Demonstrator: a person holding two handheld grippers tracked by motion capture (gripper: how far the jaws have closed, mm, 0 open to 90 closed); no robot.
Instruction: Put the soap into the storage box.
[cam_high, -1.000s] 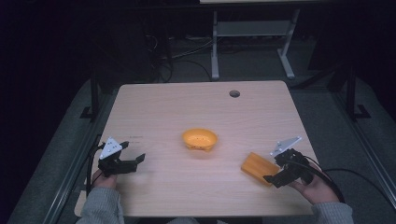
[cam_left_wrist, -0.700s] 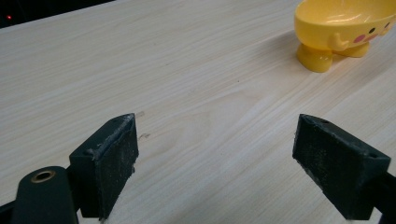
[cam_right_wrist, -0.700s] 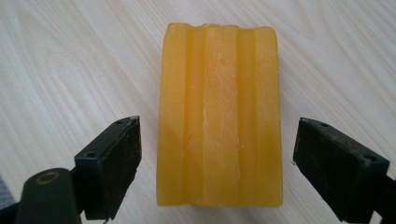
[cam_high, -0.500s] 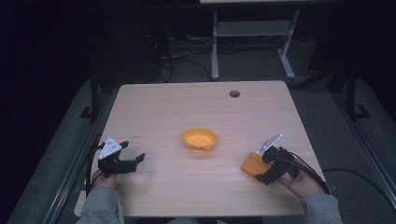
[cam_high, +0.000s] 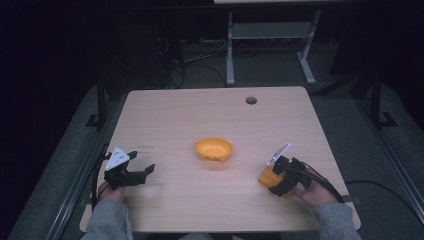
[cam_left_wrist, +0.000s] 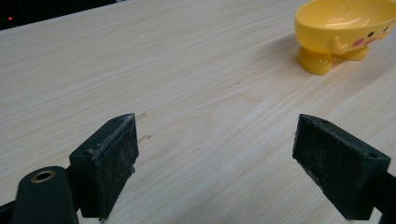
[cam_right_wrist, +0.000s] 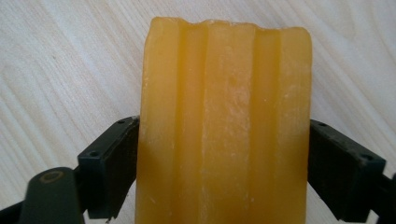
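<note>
High view: we see the right gripper (cam_high: 278, 176) at lower right of the frame, now over the orange block (cam_high: 266, 176); a second ago it sat just right of the block. The left gripper (cam_high: 131, 172), lower left, has not moved. The yellow bowl (cam_high: 213, 149) stays mid-table (cam_high: 200, 115).

Left gripper view: jaws wide apart over bare wood, bowl (cam_left_wrist: 343, 32) at upper right.

Right gripper view: jaws touch both sides of the ridged block (cam_right_wrist: 224, 126), which fills the centre.
</note>
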